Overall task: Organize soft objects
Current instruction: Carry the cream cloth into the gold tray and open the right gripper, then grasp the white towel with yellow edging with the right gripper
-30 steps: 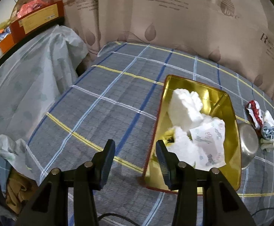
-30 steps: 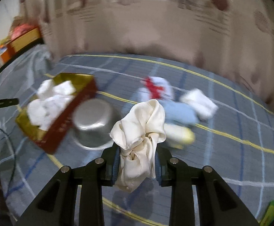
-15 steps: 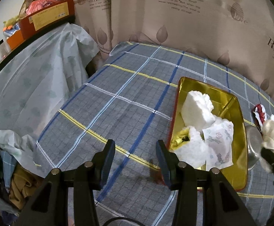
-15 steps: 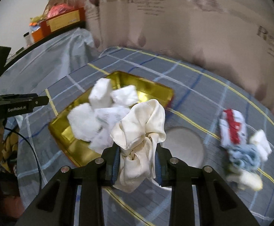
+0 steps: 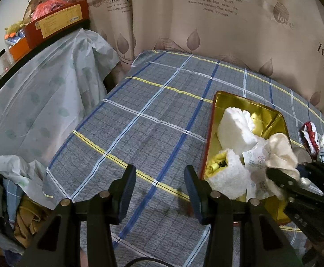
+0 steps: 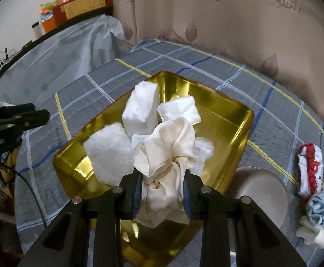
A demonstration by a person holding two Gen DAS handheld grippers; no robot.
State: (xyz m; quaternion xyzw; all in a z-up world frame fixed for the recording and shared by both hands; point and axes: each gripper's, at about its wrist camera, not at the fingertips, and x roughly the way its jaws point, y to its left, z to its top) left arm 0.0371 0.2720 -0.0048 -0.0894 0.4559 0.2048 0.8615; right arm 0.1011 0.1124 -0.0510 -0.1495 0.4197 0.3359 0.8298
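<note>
My right gripper [image 6: 162, 189] is shut on a crumpled cream cloth [image 6: 166, 151] and holds it over the near part of a gold tray [image 6: 228, 111]. The tray holds several white folded cloths [image 6: 139, 109]. In the left wrist view the tray [image 5: 246, 103] lies at the right, with the right gripper [image 5: 286, 178] and the cream cloth [image 5: 280, 149] above it. My left gripper [image 5: 159, 189] is open and empty, above the checked tablecloth left of the tray. A red-and-white sock [image 6: 310, 169], a blue cloth [image 6: 322, 209] and white pieces [image 6: 313, 235] lie right of the tray.
An upturned steel bowl [image 6: 262, 193] sits right of the tray. A plastic-covered counter [image 5: 35, 89] with boxes [image 5: 57, 22] stands left of the table. A curtain [image 5: 206, 22] hangs behind. Clothes [image 5: 26, 218] are piled at lower left.
My right gripper has carried the cream cloth leftward from the sock pile to above the tray. My left gripper has drawn back to the left, away from the tray, still open.
</note>
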